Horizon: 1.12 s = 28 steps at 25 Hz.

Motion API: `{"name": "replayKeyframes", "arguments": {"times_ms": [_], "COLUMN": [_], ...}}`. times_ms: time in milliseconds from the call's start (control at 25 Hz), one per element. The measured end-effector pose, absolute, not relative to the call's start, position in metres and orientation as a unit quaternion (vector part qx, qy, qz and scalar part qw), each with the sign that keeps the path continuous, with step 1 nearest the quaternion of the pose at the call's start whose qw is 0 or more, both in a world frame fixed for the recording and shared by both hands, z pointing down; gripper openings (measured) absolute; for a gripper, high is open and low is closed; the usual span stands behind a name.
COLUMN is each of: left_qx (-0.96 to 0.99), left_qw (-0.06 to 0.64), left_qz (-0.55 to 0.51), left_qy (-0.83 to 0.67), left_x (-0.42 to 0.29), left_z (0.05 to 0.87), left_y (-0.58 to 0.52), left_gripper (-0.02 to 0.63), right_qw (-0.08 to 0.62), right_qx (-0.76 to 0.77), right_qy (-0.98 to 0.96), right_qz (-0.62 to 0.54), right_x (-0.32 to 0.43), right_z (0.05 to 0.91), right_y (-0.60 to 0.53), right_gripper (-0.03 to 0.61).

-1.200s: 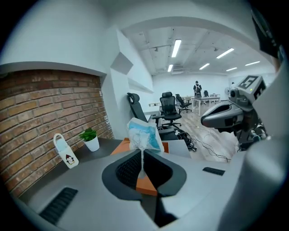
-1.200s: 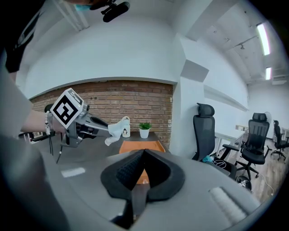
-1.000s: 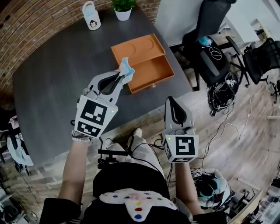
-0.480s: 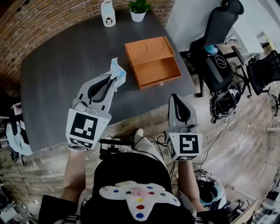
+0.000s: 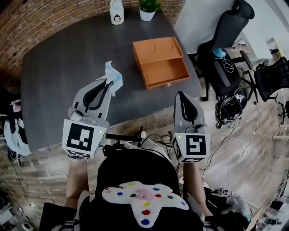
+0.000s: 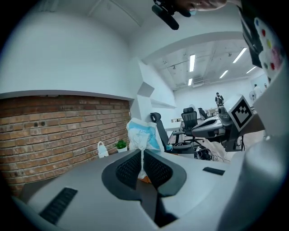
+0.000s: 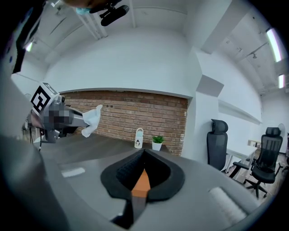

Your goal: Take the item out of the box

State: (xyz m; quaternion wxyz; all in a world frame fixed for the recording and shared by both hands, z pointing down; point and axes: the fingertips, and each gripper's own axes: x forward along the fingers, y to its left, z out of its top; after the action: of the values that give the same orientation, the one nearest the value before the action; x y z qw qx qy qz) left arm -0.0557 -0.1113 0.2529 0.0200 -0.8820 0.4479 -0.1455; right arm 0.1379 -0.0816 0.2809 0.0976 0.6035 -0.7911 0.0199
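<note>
My left claw (image 5: 109, 83) is clamped on the blue-white packet (image 5: 113, 74) and held above the table (image 5: 54, 67), well apart from the orange box (image 5: 156, 49), so extraction looks done. My right claw (image 5: 183, 96) is shut and empty.

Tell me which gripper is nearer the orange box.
Right. The right gripper hangs just before the near edge of the orange box; the left gripper, holding the packet, is farther off to its left.

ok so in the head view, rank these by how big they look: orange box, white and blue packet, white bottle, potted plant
1. orange open box, clearly largest
2. crinkled white and blue packet, though it is raised nearer the camera
3. white bottle and green plant in a white pot: too alike to rank, both cropped at the top
</note>
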Motion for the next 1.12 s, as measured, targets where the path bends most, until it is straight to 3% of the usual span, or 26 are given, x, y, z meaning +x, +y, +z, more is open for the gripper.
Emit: {"name": "replayKeyframes", "arguments": {"times_ms": [1120], "left_qx": [-0.886], "left_qw": [0.018], "left_qz": [-0.155], "left_qy": [0.438], "left_x": [-0.052], "left_z": [0.267], "left_y": [-0.113], "left_gripper": [0.02], "right_qw": [0.108], "right_qx": [0.594], "right_qy": [-0.797], "right_qz": [0.016], "right_x": [0.129], "right_z": [0.284], "right_y": [-0.089], "right_gripper": [0.008]}}
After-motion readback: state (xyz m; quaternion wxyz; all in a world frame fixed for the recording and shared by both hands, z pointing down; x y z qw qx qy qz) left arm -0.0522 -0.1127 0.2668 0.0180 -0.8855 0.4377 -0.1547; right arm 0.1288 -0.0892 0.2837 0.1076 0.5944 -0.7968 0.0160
